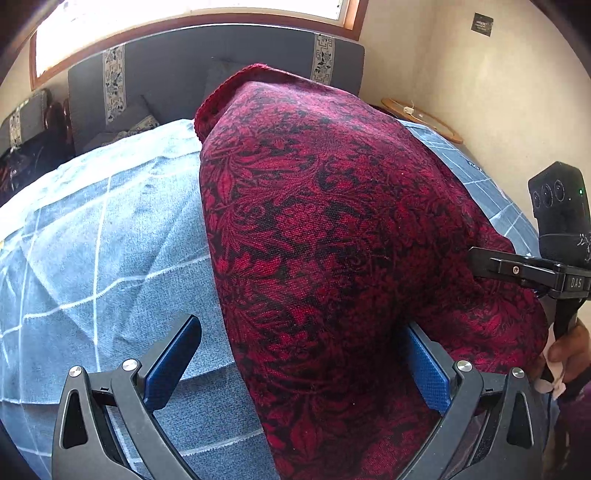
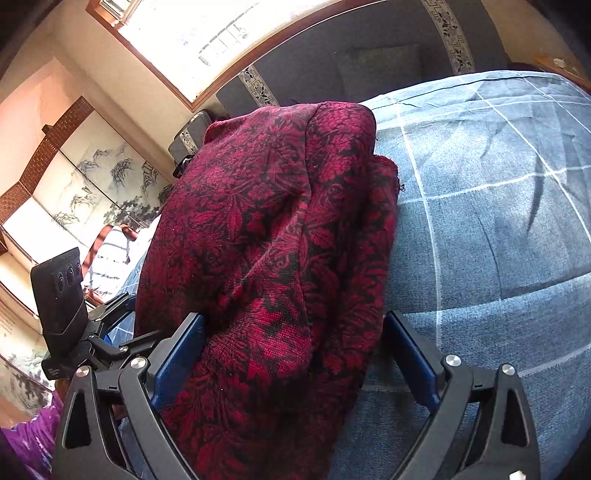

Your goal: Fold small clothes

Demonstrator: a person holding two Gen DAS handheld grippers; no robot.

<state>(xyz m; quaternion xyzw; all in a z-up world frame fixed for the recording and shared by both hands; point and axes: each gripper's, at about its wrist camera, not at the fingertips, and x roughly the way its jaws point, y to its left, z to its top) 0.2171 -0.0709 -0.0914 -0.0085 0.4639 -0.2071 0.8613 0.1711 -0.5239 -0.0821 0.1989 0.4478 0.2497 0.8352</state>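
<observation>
Red-and-black patterned garment (image 1: 332, 229) lay folded in a long strip on the blue checked bedcover (image 1: 92, 229), running from the bottom centre of the left wrist view up to the upper middle, its knitted hem at the top. In the right wrist view the same garment (image 2: 273, 236) filled the centre, layers doubled over, bedcover (image 2: 498, 221) to its right.

Left gripper (image 1: 303, 354): jaws spread wide. Left pad stood over bare bedcover, clear of the fabric; the garment covered the tip of the right pad. No pinch seen.

Right gripper (image 2: 295, 354): jaws spread wide, the garment's near end lying between them. Left pad touched the fabric edge, right pad stood apart from it. Not clamped.

Grey headboard (image 1: 207, 62) and bright window (image 1: 192, 14) at upper frame. A hand (image 1: 569, 347) showed at the right edge of the left wrist view.
</observation>
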